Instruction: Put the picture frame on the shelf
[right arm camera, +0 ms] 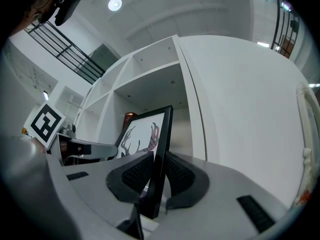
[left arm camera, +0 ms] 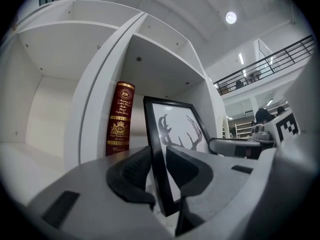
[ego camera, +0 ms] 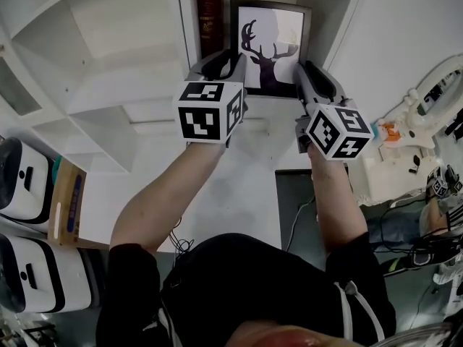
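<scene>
Gripping the picture frame by its side edges, both claws are closed on its thin black border: the left gripper pinches the left edge and the right gripper the right edge, the pads only as far apart as the border between them. The frame, showing a stag silhouette, is roughly upright inside a compartment of the white shelf, just beside a red book on its left.
</scene>
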